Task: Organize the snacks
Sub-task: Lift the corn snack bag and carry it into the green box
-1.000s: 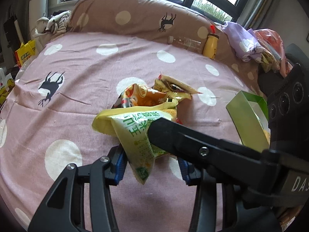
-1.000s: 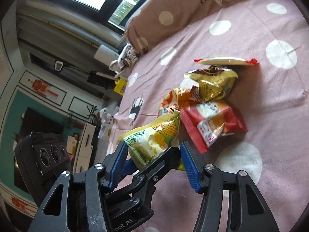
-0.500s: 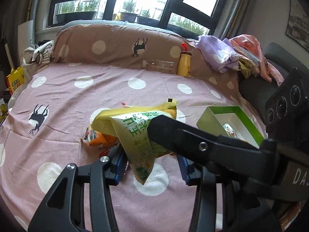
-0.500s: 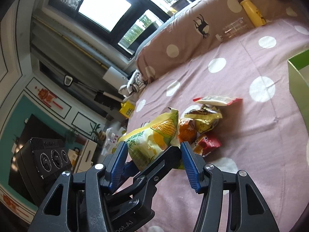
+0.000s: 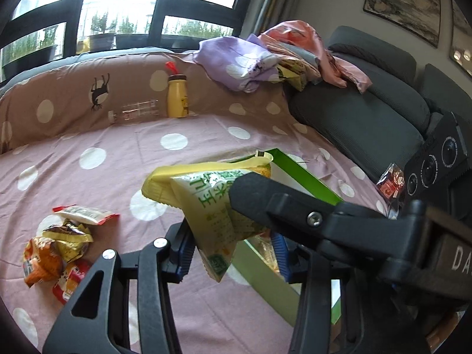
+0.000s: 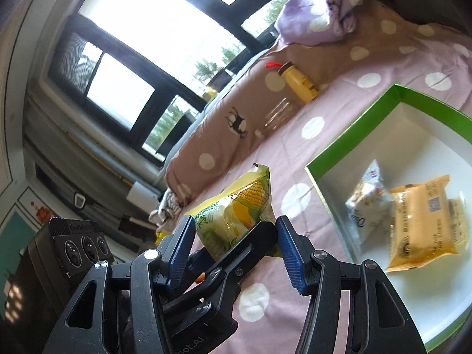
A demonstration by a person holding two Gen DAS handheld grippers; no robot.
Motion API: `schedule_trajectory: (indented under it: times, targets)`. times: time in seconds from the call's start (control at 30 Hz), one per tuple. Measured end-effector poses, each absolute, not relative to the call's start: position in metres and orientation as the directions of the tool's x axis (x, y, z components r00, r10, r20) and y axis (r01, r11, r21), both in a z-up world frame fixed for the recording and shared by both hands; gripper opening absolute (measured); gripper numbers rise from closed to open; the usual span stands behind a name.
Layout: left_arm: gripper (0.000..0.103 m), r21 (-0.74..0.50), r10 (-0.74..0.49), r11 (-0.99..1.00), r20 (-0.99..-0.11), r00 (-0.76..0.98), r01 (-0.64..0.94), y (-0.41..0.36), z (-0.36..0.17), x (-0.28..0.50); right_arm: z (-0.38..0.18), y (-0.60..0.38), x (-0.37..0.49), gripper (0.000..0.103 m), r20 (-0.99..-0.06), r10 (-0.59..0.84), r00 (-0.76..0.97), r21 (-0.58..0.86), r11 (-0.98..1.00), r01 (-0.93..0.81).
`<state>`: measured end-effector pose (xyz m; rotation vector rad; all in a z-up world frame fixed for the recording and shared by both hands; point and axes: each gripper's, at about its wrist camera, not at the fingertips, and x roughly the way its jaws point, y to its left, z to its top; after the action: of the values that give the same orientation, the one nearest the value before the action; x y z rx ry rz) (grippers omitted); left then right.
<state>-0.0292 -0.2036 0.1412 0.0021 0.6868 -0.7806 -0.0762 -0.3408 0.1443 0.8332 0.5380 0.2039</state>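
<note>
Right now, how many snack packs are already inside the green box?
3 that I can see: a white pack toward the left side of the green box, a yellow pack beside it, and another partly hidden behind the yellow one. More may be hidden.

Yellow-green corn bag (image 5: 212, 203); green box (image 6: 354, 135)

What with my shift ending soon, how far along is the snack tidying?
Done: at least two packets, a white packet and a yellow packet, lie in the green box. In hand: the left gripper and right gripper both pinch the corn snack bag in the air beside the box. Left: a pile of four or so packets on the bedspread.
</note>
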Motion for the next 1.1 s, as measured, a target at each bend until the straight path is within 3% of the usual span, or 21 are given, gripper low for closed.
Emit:
schedule_trajectory:
  times: [0.47,1.1]
  targets:
    - [0.046,-0.263,-0.685,0.621,-0.641,0.347,0.738,-0.292,0.112,-0.027,0.110,-0.413,-0.098,0.060,-0.413,0.203,0.888,0.803,0.542,0.249]
    - [0.047,-0.317,-0.665,0.640,-0.685,0.297,0.699,-0.309,0.086,-0.015,0.083,-0.439,-0.103,0.060,-0.535,0.095,0.840,0.775,0.451,0.442]
